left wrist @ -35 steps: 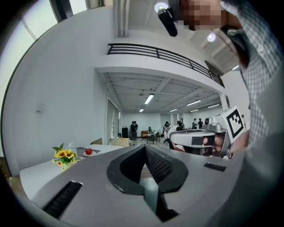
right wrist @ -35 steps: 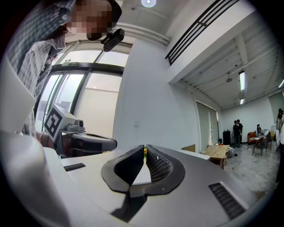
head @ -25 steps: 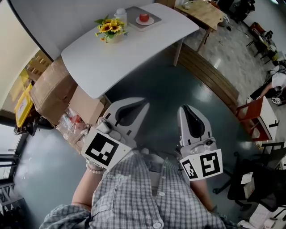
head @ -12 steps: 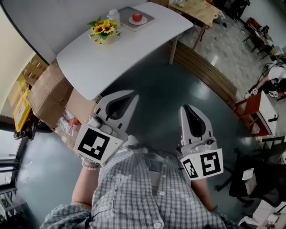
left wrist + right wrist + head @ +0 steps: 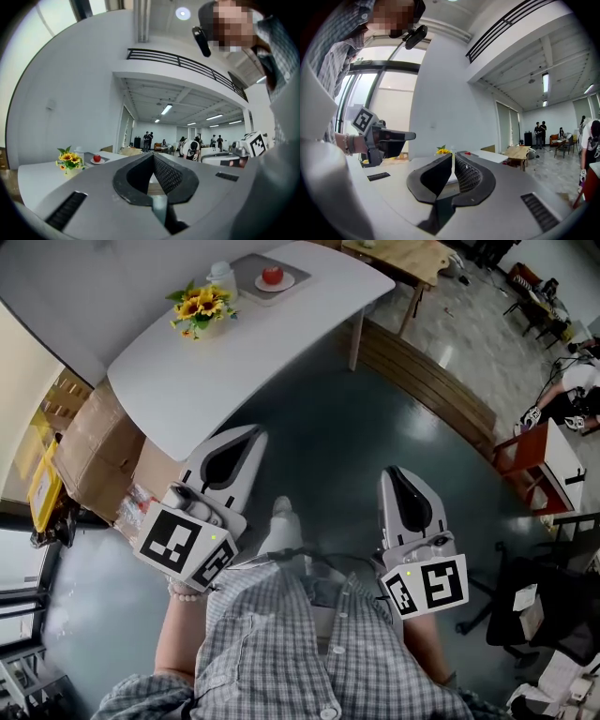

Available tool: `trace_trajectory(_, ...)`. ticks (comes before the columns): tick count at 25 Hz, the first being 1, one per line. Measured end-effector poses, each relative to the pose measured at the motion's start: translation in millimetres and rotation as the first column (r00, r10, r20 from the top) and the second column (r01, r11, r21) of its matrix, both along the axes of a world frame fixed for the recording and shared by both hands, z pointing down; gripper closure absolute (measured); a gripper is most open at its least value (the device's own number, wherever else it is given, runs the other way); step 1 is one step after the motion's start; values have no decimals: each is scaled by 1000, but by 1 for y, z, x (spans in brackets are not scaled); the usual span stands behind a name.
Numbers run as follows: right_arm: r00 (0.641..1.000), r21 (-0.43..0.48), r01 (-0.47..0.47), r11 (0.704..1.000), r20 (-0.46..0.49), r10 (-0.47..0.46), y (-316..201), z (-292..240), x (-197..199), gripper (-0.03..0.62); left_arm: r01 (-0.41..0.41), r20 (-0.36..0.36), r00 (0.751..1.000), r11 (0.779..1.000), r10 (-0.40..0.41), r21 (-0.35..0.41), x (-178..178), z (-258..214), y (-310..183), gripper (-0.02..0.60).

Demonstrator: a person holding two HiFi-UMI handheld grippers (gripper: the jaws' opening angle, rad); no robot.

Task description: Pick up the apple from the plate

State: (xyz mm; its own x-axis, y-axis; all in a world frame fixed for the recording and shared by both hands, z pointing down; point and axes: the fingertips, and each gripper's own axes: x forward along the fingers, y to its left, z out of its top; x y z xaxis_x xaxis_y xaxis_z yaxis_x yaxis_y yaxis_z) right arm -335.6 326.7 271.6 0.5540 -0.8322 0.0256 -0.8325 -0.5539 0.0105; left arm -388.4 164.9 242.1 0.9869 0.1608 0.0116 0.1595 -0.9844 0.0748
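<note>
Dark floor (image 5: 328, 427) below left tool (image 5: 247, 431), right tool (image 5: 394, 472): closed, forward-pointing

No words, numbers, labels or brands can be read anywhere

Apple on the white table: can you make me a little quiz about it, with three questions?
1. True or false: the right gripper is holding the apple.
2. What stands on the white table near the apple? A: sunflowers. B: a teddy bear. C: a football.
3. Fill in: the apple sits on a small ____.
Key: 1 false, its jaws are together on nothing, away from the table. 2 A. 3 plate.
</note>
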Motion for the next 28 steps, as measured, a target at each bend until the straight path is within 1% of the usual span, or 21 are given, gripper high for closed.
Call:
trace_trajectory(3, 1000, -16, -19, 1000, 15, 20, 2, 7, 13, 562, 16, -12, 1000, 1000, -16, -13, 12, -1, -8, 572)
trace_trajectory(7, 999, -9, -45, 999, 26, 45, -8, 8, 37, 562, -9, 3, 1000, 1000, 9, -14, 42, 3, -18, 572)
trace_trajectory(10, 998, -17, -61, 998, 18, 61, -14, 7, 58, 562, -48, 7, 999, 999, 48, -23, 73, 5, -18, 572)
trace_trajectory(13, 995, -31, -95, 995, 6, 95, -20, 5, 85, 562, -95, 13, 995, 995, 95, -19, 108, 4, -19, 572)
trace_trajectory(19, 988, -22, -151, 988, 1, 151, -34, -7, 141, 562, -162, 21, 987, 986, 162, -30, 169, 1, -29, 572)
trace_trajectory(23, 987, -25, -163, 986, -6, 163, -51, -13, 173, 562, -180, 25, 983, 983, 180, -28, 203, 0, -43, 572)
trace_trajectory(28, 988, -28, -152, 988, -22, 151, -83, -18, 208, 562, -186, 28, 982, 983, 186, -12, 237, 2, -69, 572)
